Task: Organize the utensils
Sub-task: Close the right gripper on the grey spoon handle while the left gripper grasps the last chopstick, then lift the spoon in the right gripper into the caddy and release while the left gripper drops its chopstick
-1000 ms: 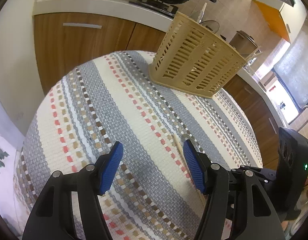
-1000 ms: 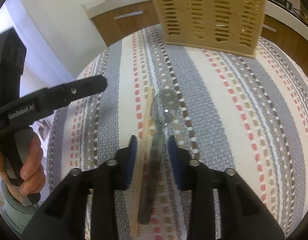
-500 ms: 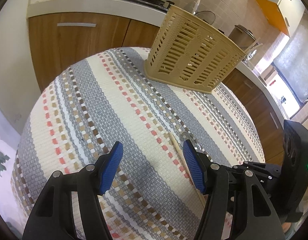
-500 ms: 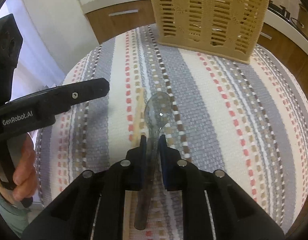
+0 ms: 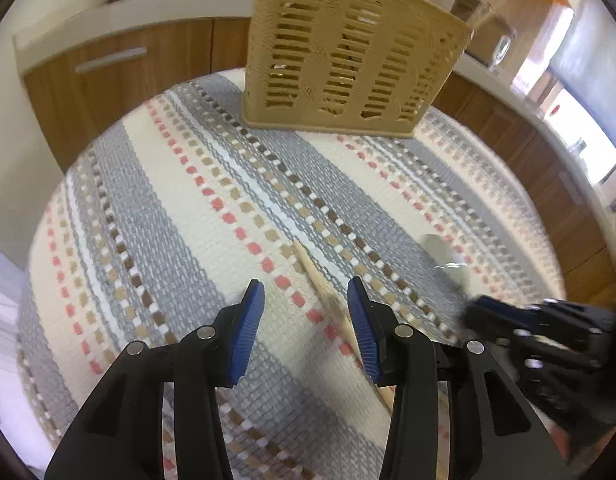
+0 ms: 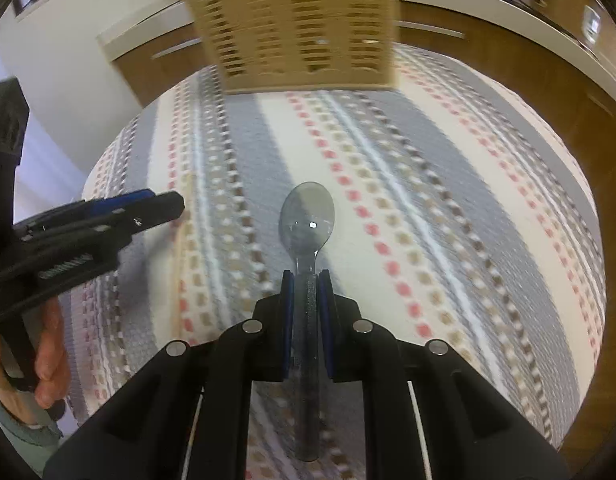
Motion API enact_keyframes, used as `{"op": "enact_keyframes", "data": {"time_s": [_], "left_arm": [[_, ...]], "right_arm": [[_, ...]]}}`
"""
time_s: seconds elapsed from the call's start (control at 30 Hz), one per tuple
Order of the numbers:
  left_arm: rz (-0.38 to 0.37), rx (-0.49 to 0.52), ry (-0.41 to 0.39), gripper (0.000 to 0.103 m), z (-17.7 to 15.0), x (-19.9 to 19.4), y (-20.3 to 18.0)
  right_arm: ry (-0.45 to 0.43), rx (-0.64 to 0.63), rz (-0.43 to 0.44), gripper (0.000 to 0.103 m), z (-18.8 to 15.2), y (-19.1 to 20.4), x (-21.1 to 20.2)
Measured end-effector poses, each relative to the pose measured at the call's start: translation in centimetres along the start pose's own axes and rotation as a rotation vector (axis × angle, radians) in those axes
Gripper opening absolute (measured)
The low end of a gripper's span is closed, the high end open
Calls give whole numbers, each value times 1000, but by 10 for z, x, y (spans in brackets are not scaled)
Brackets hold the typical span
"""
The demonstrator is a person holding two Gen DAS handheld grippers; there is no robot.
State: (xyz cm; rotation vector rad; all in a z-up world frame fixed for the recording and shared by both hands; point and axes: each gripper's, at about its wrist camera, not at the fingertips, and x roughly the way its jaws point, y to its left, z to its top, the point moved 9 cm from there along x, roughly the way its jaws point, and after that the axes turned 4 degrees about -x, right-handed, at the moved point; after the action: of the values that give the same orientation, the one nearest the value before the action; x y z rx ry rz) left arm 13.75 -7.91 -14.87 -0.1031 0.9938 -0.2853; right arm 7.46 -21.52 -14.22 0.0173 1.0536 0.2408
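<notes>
My right gripper [image 6: 306,285] is shut on the handle of a clear grey plastic spoon [image 6: 307,216] and holds it above the striped cloth, bowl forward. The spoon's bowl also shows blurred in the left wrist view [image 5: 443,252]. My left gripper [image 5: 306,300] is open, low over the cloth, with a wooden chopstick [image 5: 327,292] lying between its fingers, close to the right one. The beige slotted utensil basket [image 5: 347,60] stands at the far side of the table; it also shows in the right wrist view [image 6: 296,24].
A round table carries a striped woven cloth [image 5: 188,208]. Wooden kitchen cabinets [image 5: 120,68] with a white counter stand behind it. The left gripper and the hand holding it show at the left of the right wrist view [image 6: 80,232].
My right gripper closed on the spoon and lifted it off the cloth. My left gripper moved right over the chopstick and narrowed its opening.
</notes>
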Motion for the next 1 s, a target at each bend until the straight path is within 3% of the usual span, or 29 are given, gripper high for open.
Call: {"op": "enact_keyframes", "data": {"time_s": [0.07,0.13,0.2,0.27,0.3,0.43,0.5,0.67,0.87,0.93,1.0], "left_arm": [[82,55,-9,37,1,5,-7],[143,117,-23,14,1,7,-13],[170,158,-25,9,2,8,-12],[108,172,-5,5,3,7,-12],[39,162,23,4,4,6,-10],[-114,135,102,4,6,5,1],[-142,128,127,4,7,5,5],[-125,144,153,5,6,2,8],[-87,172,239,10,12,15,-2],[-90,191,288,23,14,18,-8],[-94,204,340,29,14,22,-15]], "right_arm": [[0,23,13,10,-5,-7,-3],[7,40,34,10,-7,-13,-4],[19,48,57,11,-8,-16,-5],[37,46,72,11,-7,-17,-4],[46,47,77,11,-6,-19,-4],[90,57,110,18,1,-19,1],[109,44,104,21,7,-17,4],[151,-13,76,46,19,-10,13],[202,-41,48,47,30,-10,21],[228,-59,36,47,33,-7,26],[257,-96,10,47,35,-3,30]]}}
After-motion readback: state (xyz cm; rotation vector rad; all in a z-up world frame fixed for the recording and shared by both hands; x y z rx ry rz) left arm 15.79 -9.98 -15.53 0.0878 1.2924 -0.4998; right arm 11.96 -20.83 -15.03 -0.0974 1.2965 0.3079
